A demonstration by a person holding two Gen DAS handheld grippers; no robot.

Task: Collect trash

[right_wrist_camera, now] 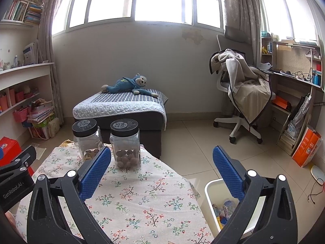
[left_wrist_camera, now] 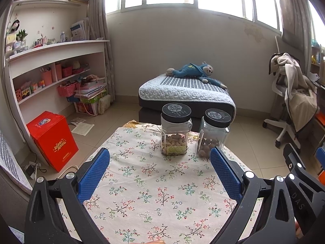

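Both claws gape above tablecloth point(left_wrist_camera: 154, 193); bin point(right_wrist_camera: 211, 199) holds trash, probably wrappers.

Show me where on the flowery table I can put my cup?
The floral tablecloth is bare from the near edge up to the two black-lidded jars. Only that far edge is crowded. The white bin beside the table already holds trash.

Looking like a home bedroom/study: bookshelves point(left_wrist_camera: 50, 46) holding books, plush monkey point(left_wrist_camera: 195, 72) lying on mattress point(left_wrist_camera: 186, 95), desk chair point(right_wrist_camera: 241, 93).
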